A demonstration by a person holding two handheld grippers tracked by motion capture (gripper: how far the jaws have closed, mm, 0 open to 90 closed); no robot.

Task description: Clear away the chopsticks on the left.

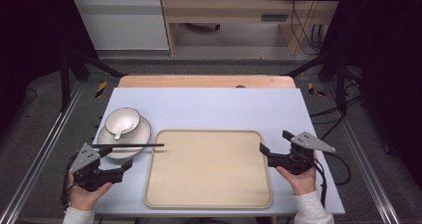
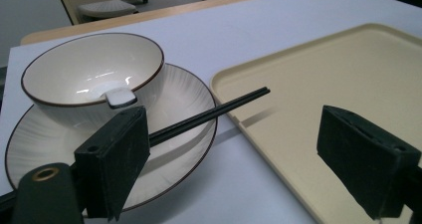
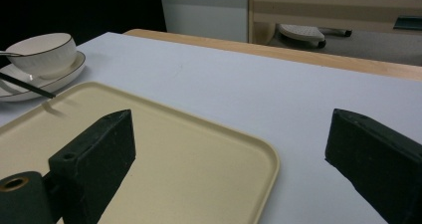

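**Operator:** Jaws first: my left gripper (image 1: 121, 170) stands wide with nothing between the pads, just beside the white ribbed plate (image 2: 30, 149). My right gripper (image 1: 264, 151) is equally wide and unloaded, over the right rim of the beige plastic tray (image 1: 209, 204).

**Colleague:** Where are the dishes?

**Operator:** The white brown-rimmed bowl (image 2: 89, 67) sits on that plate, left of the tray, with a white spoon (image 2: 119, 97) inside it. The black chopsticks (image 2: 209, 113) lie across the plate's rim, tips reaching over the tray's edge.

**Colleague:** Progress?

**Operator:** I'd judge none yet. The tray is bare; if loading it is the job, everything remains, probably starting with the chopsticks.
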